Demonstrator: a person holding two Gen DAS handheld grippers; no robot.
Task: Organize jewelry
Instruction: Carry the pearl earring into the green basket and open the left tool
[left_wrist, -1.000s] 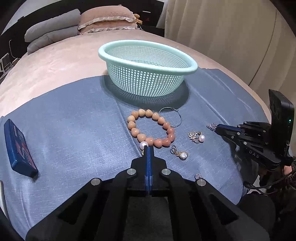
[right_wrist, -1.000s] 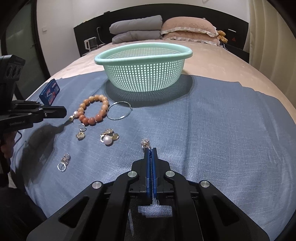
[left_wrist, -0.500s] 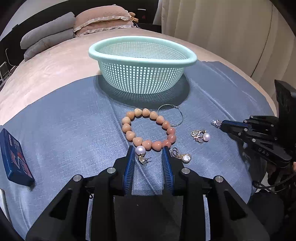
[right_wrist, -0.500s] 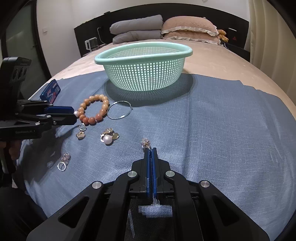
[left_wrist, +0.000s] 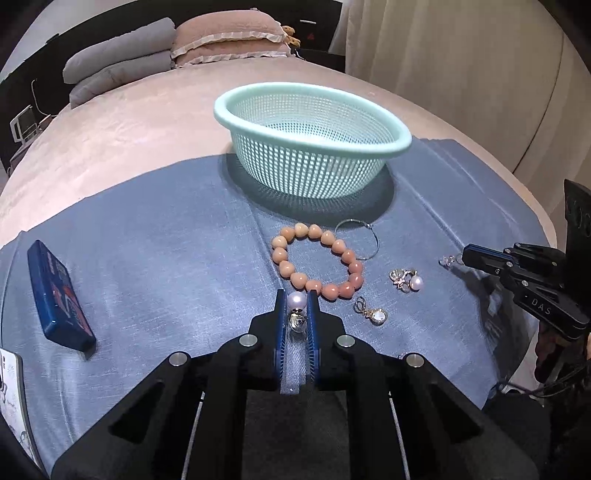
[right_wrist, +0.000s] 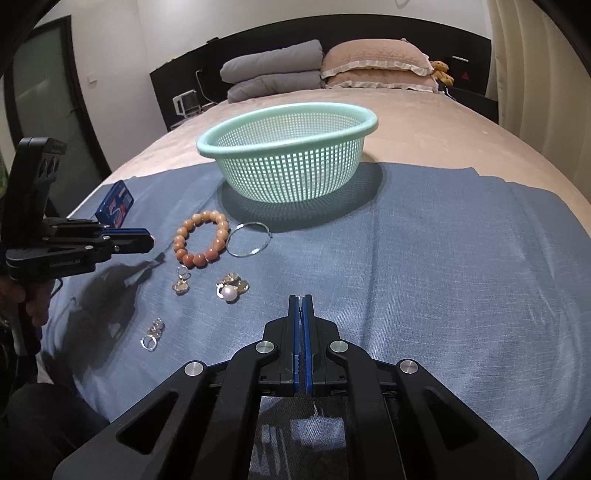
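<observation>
Jewelry lies on a blue cloth on a bed. My left gripper is shut on a pearl earring, held just in front of an orange bead bracelet. My right gripper is shut on a small crystal earring, which shows at its tips in the left wrist view. A thin hoop, a pearl-and-gold earring and a gold drop earring lie on the cloth. A mint mesh basket stands behind them.
A blue box lies at the cloth's left edge. A small silver earring lies near the cloth's front in the right wrist view. Pillows sit at the bed's head. A curtain hangs to the right.
My left gripper opened around the pearl earring, then closed on it and rose slightly. My right gripper stays shut and has lifted its crystal earring off the cloth.
</observation>
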